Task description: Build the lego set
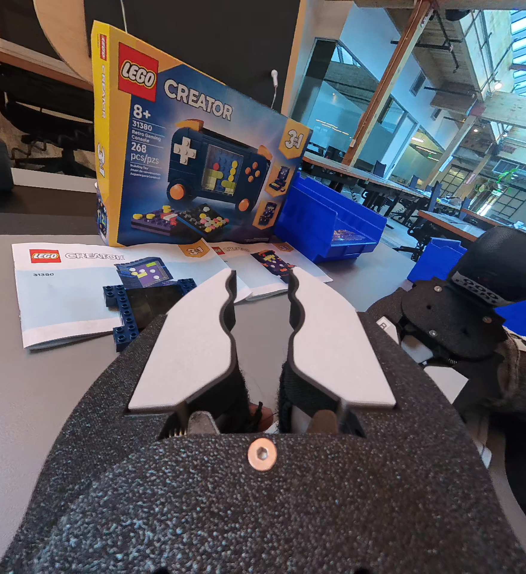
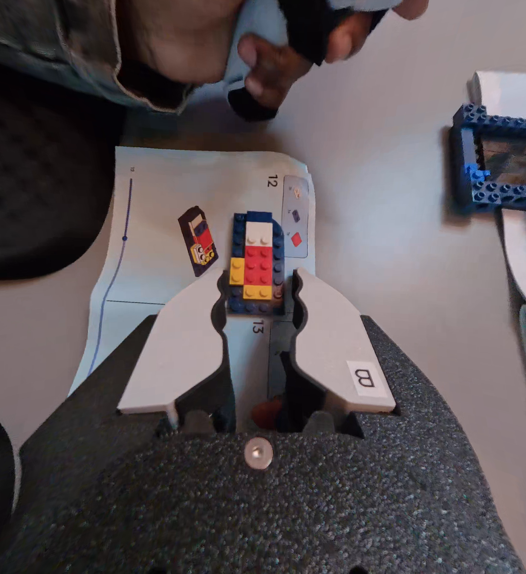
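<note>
Left gripper (image 1: 261, 276) fingers parted, bare, above bench (image 1: 38, 403); right gripper (image 2: 257, 279) fingers open astride brick plate (image 2: 257, 264), right pad clear.

Small dark-blue brick plate assembly (image 2: 257, 264), topped with white, red and yellow bricks, lies flat on open instruction booklet (image 2: 162, 217).

A grey table (image 1: 38, 419) carries booklets (image 1: 69, 298), a box (image 1: 193, 155) and blue bins (image 1: 327, 223).

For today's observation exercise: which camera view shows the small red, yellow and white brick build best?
The right wrist view: the brick build lies on an open instruction page, seen from above between the right gripper's fingertips. The left wrist view does not show it.
</note>
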Demonstrator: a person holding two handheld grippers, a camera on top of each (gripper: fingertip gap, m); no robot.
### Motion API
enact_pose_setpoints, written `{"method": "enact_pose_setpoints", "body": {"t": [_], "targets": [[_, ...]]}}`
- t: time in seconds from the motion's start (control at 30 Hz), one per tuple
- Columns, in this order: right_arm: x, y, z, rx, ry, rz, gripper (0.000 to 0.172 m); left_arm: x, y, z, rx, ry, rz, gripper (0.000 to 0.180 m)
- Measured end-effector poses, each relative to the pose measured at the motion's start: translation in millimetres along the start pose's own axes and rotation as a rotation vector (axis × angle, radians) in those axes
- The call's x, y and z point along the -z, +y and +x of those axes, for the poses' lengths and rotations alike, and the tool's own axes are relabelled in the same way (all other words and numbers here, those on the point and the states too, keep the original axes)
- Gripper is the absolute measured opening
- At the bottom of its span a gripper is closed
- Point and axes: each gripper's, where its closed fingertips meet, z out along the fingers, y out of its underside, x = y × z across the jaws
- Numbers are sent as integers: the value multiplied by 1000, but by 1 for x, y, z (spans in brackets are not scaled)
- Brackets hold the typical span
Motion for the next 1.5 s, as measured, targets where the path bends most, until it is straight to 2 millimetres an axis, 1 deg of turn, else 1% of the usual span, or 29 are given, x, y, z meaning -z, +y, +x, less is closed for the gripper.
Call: {"method": "enact_pose_setpoints", "body": {"t": [0.03,0.07,0.1,0.37,1.07,1.5], "targets": [[1,0,1,-15,2,3,43,0,0,-1,-5,-3,2,30],[1,0,2,-29,-1,7,50,0,0,-2,-19,-8,3,29],[2,-1,2,-35,-7,15,52,0,0,-2,-33,-12,0,29],[1,0,-6,29,-29,7,34,-2,5,0,-33,-2,-22,29],[1,0,-6,14,-41,7,34,-6,15,5,-11,35,-75,33],[2,1,-6,16,-40,7,34,-6,15,8,-17,44,-79,33]]}}
